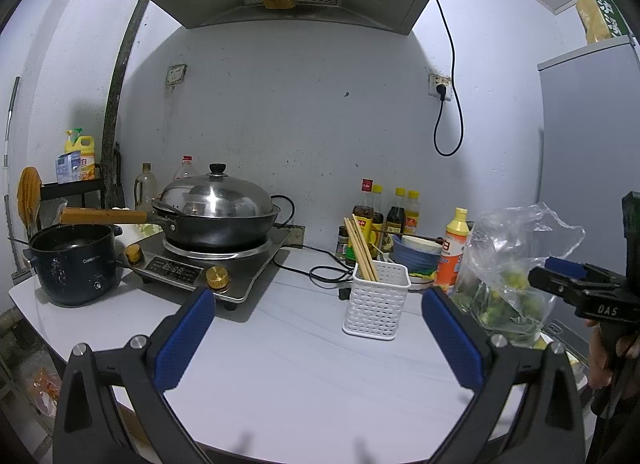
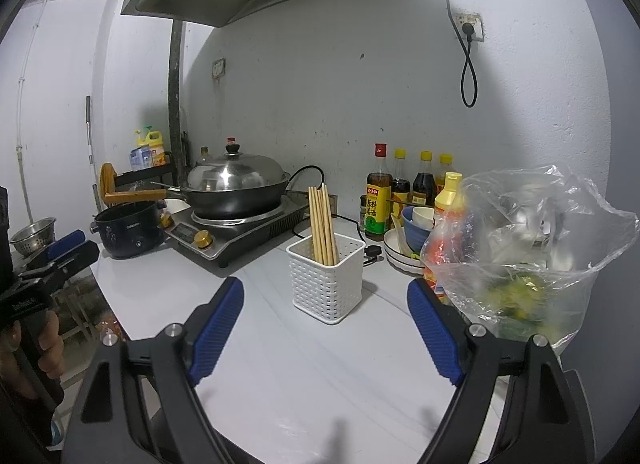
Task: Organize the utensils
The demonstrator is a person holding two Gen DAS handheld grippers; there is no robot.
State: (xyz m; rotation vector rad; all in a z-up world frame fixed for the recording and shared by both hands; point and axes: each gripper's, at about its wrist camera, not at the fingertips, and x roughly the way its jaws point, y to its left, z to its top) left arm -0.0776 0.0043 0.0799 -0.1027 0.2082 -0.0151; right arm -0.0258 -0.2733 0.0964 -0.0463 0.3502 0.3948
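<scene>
White countertop (image 2: 320, 364): chopsticks (image 2: 323, 224) stood in white basket (image 2: 328, 280) near its back edge.
Left gripper (image 1: 318, 336) and right gripper (image 2: 326, 328) are held wide open, empty; the light basket could be tipped if nudged.

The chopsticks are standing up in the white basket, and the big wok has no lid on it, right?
Not quite. The wok does have a lid: a shiny metal dome with a black knob, clear in the left wrist view. The chopsticks do stand in the white basket.

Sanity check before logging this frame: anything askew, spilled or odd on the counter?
Nothing spilled or damaged. The chopsticks stand together in the white basket, leaning slightly. Only oddity: a plastic bag of greens slumps close to the right gripper. Both grippers, left included, are open and empty.
</scene>
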